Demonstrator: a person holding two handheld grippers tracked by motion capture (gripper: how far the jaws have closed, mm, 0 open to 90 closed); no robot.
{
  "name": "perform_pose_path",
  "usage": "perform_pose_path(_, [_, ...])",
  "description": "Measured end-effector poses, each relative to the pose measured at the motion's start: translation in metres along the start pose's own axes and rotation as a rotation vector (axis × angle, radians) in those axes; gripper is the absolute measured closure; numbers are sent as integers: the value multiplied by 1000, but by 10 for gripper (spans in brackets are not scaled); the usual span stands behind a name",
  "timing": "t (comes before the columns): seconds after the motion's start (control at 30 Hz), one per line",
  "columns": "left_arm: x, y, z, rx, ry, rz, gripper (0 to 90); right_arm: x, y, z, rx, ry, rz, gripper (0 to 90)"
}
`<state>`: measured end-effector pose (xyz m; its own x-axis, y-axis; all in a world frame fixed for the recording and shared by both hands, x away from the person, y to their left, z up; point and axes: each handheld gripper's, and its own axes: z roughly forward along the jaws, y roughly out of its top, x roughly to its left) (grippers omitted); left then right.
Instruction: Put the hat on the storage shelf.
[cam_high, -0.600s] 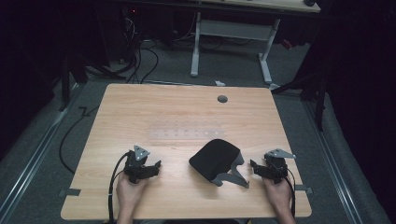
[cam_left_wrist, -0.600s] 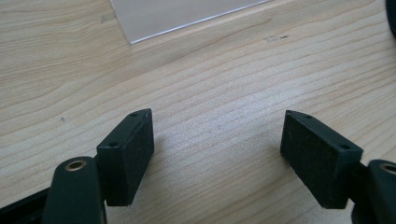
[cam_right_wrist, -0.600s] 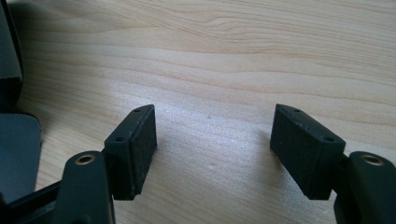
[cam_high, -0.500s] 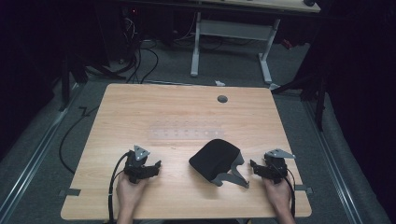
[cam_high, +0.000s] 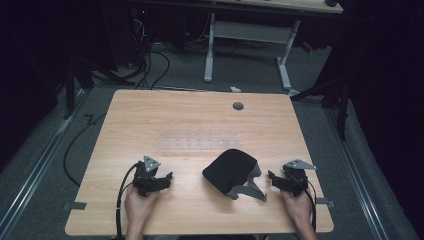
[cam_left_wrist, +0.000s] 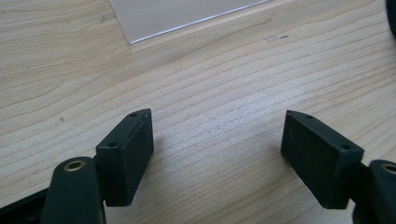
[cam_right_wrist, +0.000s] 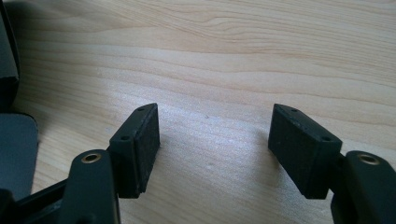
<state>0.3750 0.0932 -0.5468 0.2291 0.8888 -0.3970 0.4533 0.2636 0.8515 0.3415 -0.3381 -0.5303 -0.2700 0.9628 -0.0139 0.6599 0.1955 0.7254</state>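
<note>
On the light wooden table (cam_high: 200, 120), the left gripper (cam_high: 167, 177) rests near the front edge, jaws wide apart and empty. Right of it lies a black cushioned headrest on grey plastic brackets (cam_high: 232, 171). Farthest right, the right gripper (cam_high: 271, 177) gapes wide, empty.
</note>
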Motion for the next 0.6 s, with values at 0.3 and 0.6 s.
perform_pose_path(0.3, [0,-1,-1,7,-10,9,255,-1,0,0,1,12,-10,338])
perform_pose_path(0.6, [-1,-1,0,5,-6,6,255,-3,1,0,8,21,-25,331])
